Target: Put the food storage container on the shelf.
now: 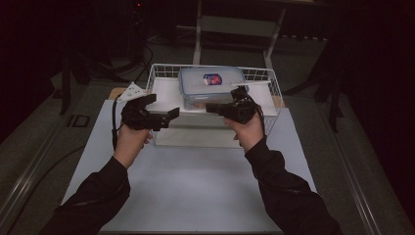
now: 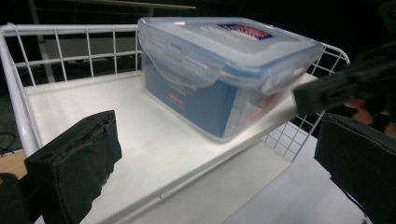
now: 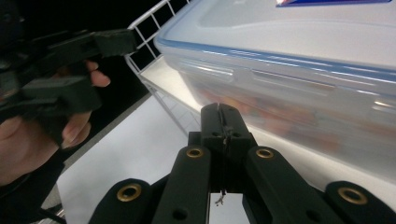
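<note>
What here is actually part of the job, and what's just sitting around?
Likely in use:
- plastic box, lid clipped on
- wire basket holding it
- left gripper, open
- right gripper, shut, empty

Just around:
- white mat
- metal stand behind
- floor cables

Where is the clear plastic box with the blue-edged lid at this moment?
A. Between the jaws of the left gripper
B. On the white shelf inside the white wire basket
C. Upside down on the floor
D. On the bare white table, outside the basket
B: the clear plastic box stands upright on the white shelf inside the white wire basket, while the left gripper is open and the right gripper is shut, neither holding it.
</note>
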{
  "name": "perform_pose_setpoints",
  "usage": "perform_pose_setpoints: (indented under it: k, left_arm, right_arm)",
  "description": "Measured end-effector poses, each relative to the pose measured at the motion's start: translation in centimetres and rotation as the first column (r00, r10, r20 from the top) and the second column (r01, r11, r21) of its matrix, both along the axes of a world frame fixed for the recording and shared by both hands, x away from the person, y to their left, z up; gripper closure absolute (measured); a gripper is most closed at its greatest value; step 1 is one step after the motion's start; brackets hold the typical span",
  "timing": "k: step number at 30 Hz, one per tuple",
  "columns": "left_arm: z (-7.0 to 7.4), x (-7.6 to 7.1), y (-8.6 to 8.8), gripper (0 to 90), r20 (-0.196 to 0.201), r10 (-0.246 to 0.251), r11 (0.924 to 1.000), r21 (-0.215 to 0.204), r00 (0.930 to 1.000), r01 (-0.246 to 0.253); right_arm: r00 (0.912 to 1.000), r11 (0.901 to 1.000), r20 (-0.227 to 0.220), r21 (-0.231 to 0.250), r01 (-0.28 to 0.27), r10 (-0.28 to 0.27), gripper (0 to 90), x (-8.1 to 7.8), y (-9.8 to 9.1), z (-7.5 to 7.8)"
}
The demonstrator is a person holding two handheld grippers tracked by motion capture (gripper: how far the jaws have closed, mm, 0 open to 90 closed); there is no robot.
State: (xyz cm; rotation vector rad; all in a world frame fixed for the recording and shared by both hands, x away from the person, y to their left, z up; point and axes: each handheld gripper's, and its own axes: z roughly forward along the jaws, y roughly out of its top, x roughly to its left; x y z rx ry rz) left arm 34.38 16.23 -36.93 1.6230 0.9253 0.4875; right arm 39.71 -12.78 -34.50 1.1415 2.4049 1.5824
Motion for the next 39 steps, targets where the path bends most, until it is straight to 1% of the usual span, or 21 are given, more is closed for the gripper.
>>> perform_pose_setpoints:
  k: [2,3,5,7,9,11,14,18,20,23,25,26,28,29,30,33,34,35,36,37,39]
  left_arm:
    - [-0.2,-0.1,0.1,0.1,-0.004,-0.002,1.0000,-0.005,1.0000,0.002]
    - [-0.2,-0.1,0.2,0.1,-0.007,0.000,1.0000,-0.006,1.0000,0.000]
    - [-0.3,-0.1,0.3,0.1,-0.008,-0.001,0.9999,-0.011,1.0000,0.001]
    - [-0.4,-0.1,0.3,0.1,-0.013,-0.001,1.0000,-0.003,0.9999,0.001]
    - [-0.4,-0.1,0.4,0.1,-0.012,-0.002,1.0000,-0.009,0.9999,0.002]
    - [-0.3,-0.2,0.3,0.1,-0.007,-0.004,1.0000,-0.002,1.0000,0.004]
    - [-0.3,-0.2,0.2,0.2,-0.007,-0.007,1.0000,0.005,0.9999,0.008]
    - [-0.3,-0.2,0.1,0.1,-0.007,-0.010,0.9999,-0.002,0.9999,0.010]
    - [-0.3,-0.3,0.1,0.1,-0.005,-0.014,0.9999,0.004,0.9999,0.014]
    - [-0.4,-0.5,-0.1,0.1,-0.002,-0.027,0.9996,0.007,0.9996,0.027]
    - [-0.5,-0.7,-0.2,0.1,0.005,-0.042,0.9991,0.000,0.9991,0.042]
    - [-0.6,-0.8,-0.2,0.2,0.008,-0.047,0.9989,-0.002,0.9988,0.047]
    - [-0.7,-1.0,-0.3,0.1,0.023,-0.066,0.9978,-0.004,0.9975,0.066]
    - [-0.7,-1.1,-0.3,0.1,0.029,-0.074,0.9972,-0.003,0.9968,0.074]
    - [-0.7,-1.3,-0.4,0.1,0.038,-0.069,0.9976,0.005,0.9969,0.069]
    - [-0.7,-1.9,-0.8,0.1,0.065,-0.074,0.9968,0.034,0.9952,0.072]
    - [-0.7,-2.2,-1.0,0.1,0.075,-0.096,0.9952,0.026,0.9926,0.094]
    - [-0.7,-2.2,-1.0,0.1,0.075,-0.096,0.9952,0.026,0.9926,0.094]
    - [-0.7,-2.4,-1.0,0.1,0.080,-0.100,0.9949,0.022,0.9918,0.098]
    - [-0.6,-2.6,-1.1,0.1,0.084,-0.103,0.9945,0.024,0.9911,0.101]
    - [-0.5,-3.0,-1.2,0.1,0.094,-0.108,0.9940,0.022,0.9897,0.107]
  right_arm:
    - [0.9999,1.0000,-0.012,0.002,0.005,-0.005,89.8,0.5,0.3,-0.2]
    - [0.9999,0.9999,-0.015,0.011,0.000,0.000,89.8,0.7,0.4,-0.3]
    - [0.9999,0.9998,-0.012,0.015,0.011,-0.011,89.8,0.9,0.6,-0.3]
    - [0.9998,0.9998,-0.007,0.006,0.016,-0.016,89.7,1.2,0.9,-0.1]
    - [0.9998,0.9998,-0.005,0.001,0.019,-0.019,89.7,1.4,1.3,0.0]
    - [0.9997,0.9996,0.008,-0.019,0.022,-0.021,89.7,1.5,1.6,0.2]
    - [0.9995,0.9991,0.013,-0.030,0.029,-0.029,89.7,1.9,1.9,0.3]
    - [0.9991,0.9987,0.006,-0.029,0.042,-0.042,89.7,2.5,2.2,0.4]
    - [0.9991,0.9992,-0.017,-0.013,0.038,-0.038,89.7,2.8,2.2,0.4]
    - [0.9992,0.9992,-0.012,-0.012,0.038,-0.038,86.7,2.6,2.0,0.4]
    - [0.9997,0.9995,0.006,-0.019,0.025,-0.025,80.4,1.9,2.0,0.4]
    - [0.9997,0.9997,0.018,-0.018,0.017,-0.016,75.1,1.5,2.0,0.4]
    - [0.9994,0.9999,0.034,0.006,-0.011,0.011,62.6,0.8,1.9,0.4]
    - [0.9989,0.9998,0.042,0.010,-0.019,0.019,56.2,0.4,1.9,0.4]
    - [0.9981,0.9997,0.056,0.005,-0.025,0.025,50.7,0.1,2.0,0.4]
    - [0.9932,0.9991,0.109,0.007,-0.042,0.041,33.4,-0.9,1.9,0.7]
    - [0.9902,0.9983,0.128,0.011,-0.058,0.056,27.0,-1.3,1.7,0.7]
    - [0.9902,0.9983,0.128,0.011,-0.058,0.056,27.0,-1.3,1.7,0.7]
    - [0.9839,0.9961,0.162,0.034,-0.081,0.075,23.2,-1.9,1.2,0.7]
    - [0.9832,0.9961,0.170,0.047,-0.075,0.066,21.1,-2.2,0.8,0.7]
    - [0.9833,0.9937,0.167,0.071,-0.086,0.073,17.8,-2.7,0.1,0.5]
